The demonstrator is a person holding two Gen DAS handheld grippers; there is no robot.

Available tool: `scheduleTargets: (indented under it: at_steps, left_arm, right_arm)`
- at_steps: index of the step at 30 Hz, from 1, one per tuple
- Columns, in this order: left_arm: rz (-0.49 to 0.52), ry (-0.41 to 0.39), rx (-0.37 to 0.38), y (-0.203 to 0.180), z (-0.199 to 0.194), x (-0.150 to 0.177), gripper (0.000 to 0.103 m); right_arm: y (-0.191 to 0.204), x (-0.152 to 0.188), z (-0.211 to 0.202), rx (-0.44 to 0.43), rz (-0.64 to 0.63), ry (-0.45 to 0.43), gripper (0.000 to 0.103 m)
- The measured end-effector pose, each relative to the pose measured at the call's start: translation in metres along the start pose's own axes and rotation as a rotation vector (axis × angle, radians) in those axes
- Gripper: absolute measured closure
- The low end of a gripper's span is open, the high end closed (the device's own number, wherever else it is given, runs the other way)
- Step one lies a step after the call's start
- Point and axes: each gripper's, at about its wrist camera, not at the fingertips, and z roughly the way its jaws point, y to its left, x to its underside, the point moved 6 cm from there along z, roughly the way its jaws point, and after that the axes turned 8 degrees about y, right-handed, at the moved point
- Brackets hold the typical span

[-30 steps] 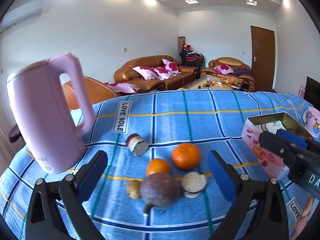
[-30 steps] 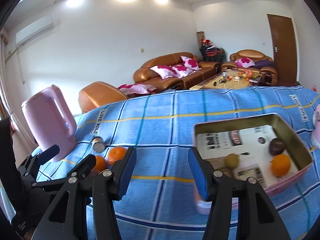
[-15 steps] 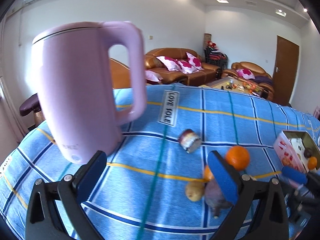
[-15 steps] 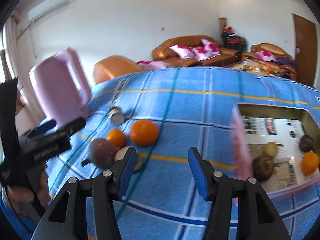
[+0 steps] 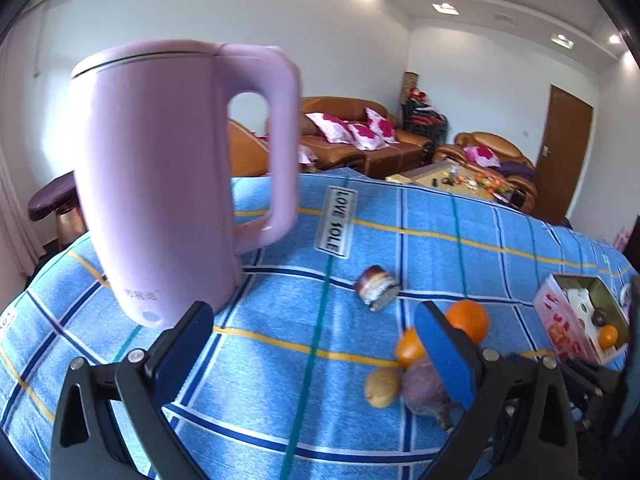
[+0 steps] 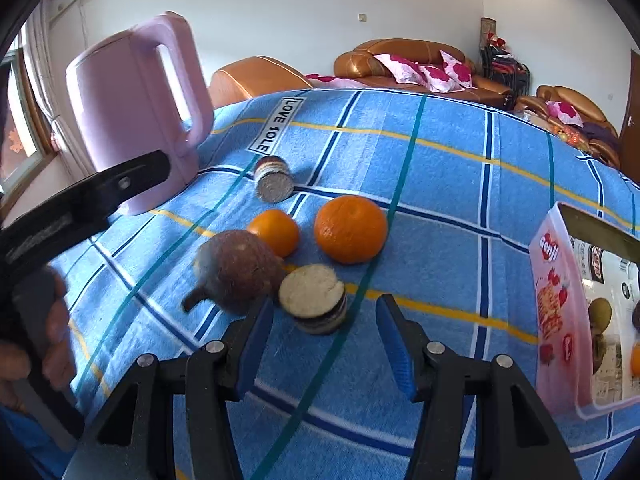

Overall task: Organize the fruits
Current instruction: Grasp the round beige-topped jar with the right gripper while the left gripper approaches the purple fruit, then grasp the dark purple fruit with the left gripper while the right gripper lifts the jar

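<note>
Right claw (image 6: 324,344), released and empty, is nearing the loose fruit pile on the desk (image 6: 440,184); the large orange (image 6: 351,229) is awaiting a grasp, then the tin (image 6: 556,280). Left claw (image 5: 312,344) is idling open.

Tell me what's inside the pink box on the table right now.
The pink box holds a small orange, a dark round fruit and, in the right wrist view, a greenish fruit, on printed paper. Its near wall and the frame edge hide the rest.

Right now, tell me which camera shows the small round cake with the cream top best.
The right wrist view: the small round cake lies whole, close ahead of the right gripper. In the left wrist view it is not visible.
</note>
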Motion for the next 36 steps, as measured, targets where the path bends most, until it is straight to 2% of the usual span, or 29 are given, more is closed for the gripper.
scheduleTargets:
  at_steps: [6, 8, 11, 14, 19, 22, 26, 29, 31, 36]
  left_arm:
    - [0.065, 0.005, 0.034, -0.016, 0.000, 0.002, 0.001]
    - [0.064, 0.007, 0.071, -0.019, -0.001, 0.002, 0.001]
    - [0.062, 0.012, 0.122, -0.023, -0.002, 0.002, 0.001]
    - [0.095, 0.032, 0.156, -0.033, 0.001, 0.006, 0.001]
    - [0.201, 0.054, 0.235, -0.061, 0.001, 0.016, 0.002]
    - [0.275, 0.074, 0.228, -0.078, 0.006, 0.024, 0.009]
    - [0.338, 0.129, 0.181, -0.091, 0.020, 0.034, 0.013]
    - [0.294, 0.166, 0.202, -0.085, 0.026, 0.034, 0.015]
    - [0.264, 0.208, 0.198, -0.080, 0.034, 0.036, 0.028]
    - [0.239, 0.223, 0.162, -0.075, 0.039, 0.036, 0.028]
  right_arm:
    - [-0.007, -0.004, 0.011, -0.104, 0.061, 0.035, 0.049]
    - [-0.003, -0.003, 0.010, -0.143, 0.050, 0.035, 0.062]
    - [0.001, -0.002, 0.008, -0.127, 0.034, 0.032, 0.062]
    - [-0.007, 0.000, 0.001, -0.122, 0.068, 0.004, 0.062]
    - [-0.037, -0.006, -0.035, -0.056, 0.157, -0.137, 0.062]
    - [-0.047, -0.007, -0.048, -0.050, 0.193, -0.190, 0.062]
    - [-0.049, -0.006, -0.045, -0.072, 0.211, -0.165, 0.062]
    - [-0.048, -0.004, -0.043, -0.090, 0.217, -0.145, 0.062]
    - [-0.047, -0.004, -0.043, -0.092, 0.213, -0.148, 0.062]
    - [-0.043, -0.004, -0.042, -0.091, 0.199, -0.151, 0.062]
